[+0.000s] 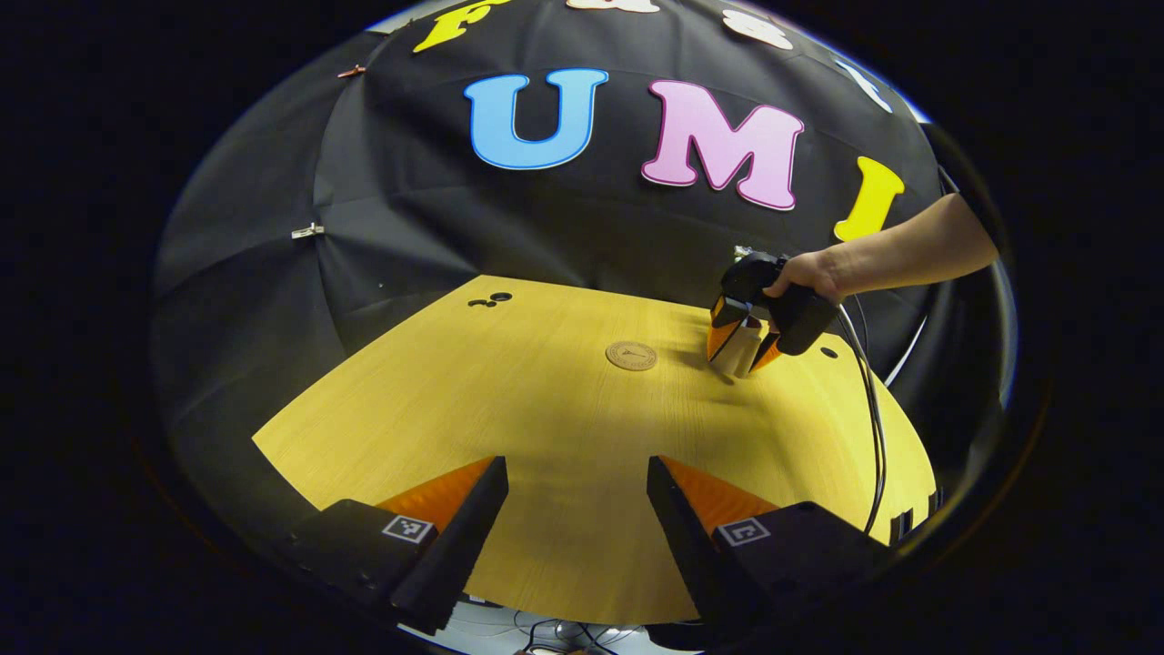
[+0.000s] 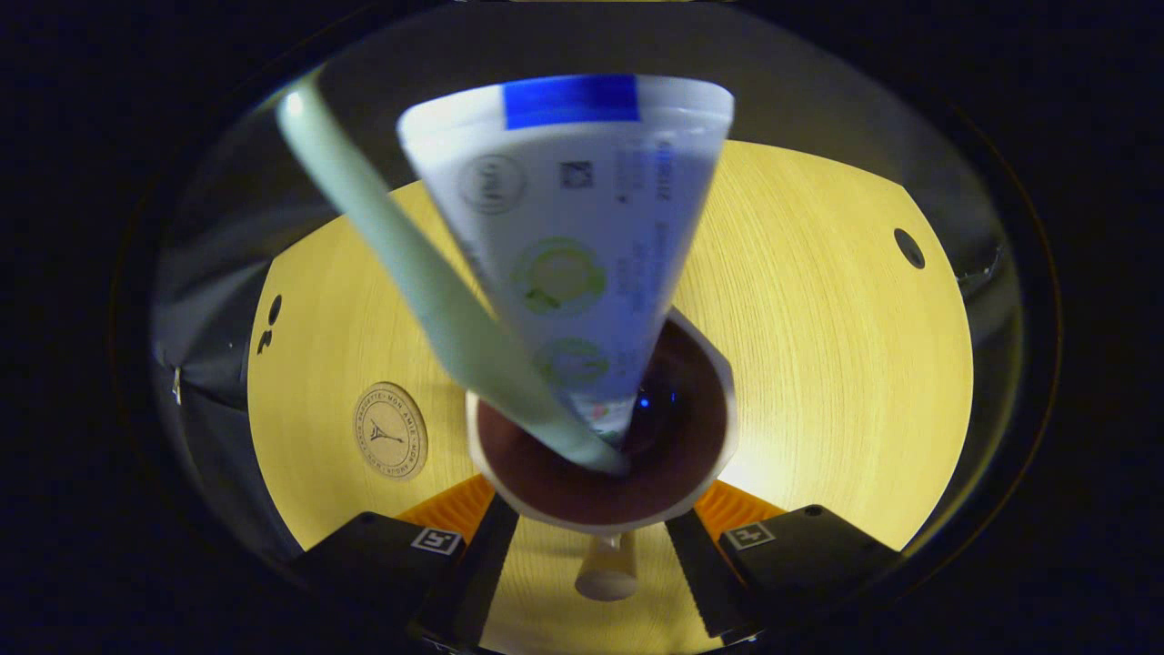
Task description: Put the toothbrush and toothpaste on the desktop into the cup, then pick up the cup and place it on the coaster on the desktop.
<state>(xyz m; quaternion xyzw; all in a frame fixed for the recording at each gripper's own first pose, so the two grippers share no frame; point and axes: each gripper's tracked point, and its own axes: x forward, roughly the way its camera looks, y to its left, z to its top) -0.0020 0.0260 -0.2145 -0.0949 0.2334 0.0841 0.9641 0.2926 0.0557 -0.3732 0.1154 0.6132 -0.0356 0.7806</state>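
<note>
In the right gripper view, the right gripper (image 2: 596, 546) has its two fingers set on either side of the cup (image 2: 602, 455), one against the left of its wall and one against the right, so it is clamped on the cup. The cup's dark inside opens toward the camera. The toothpaste (image 2: 573, 227) stands in it, its wide crimped end with a blue band nearest the lens, and the pale green toothbrush (image 2: 427, 300) leans out to the upper left beside the tube. The cup's handle (image 2: 607, 569) points down between the fingers. To the left of the cup, apart from it, the round coaster (image 2: 390, 430) lies flat on the yellow desktop (image 2: 818, 364).

In the left gripper view, the left gripper (image 1: 577, 509) hangs over the near part of the desktop (image 1: 509, 391) with its fingers well apart and nothing between them. Far to the right, a hand (image 1: 805, 273) holds the right gripper (image 1: 744, 350) around the cup (image 1: 737, 350), just right of the coaster (image 1: 631, 355).
</note>
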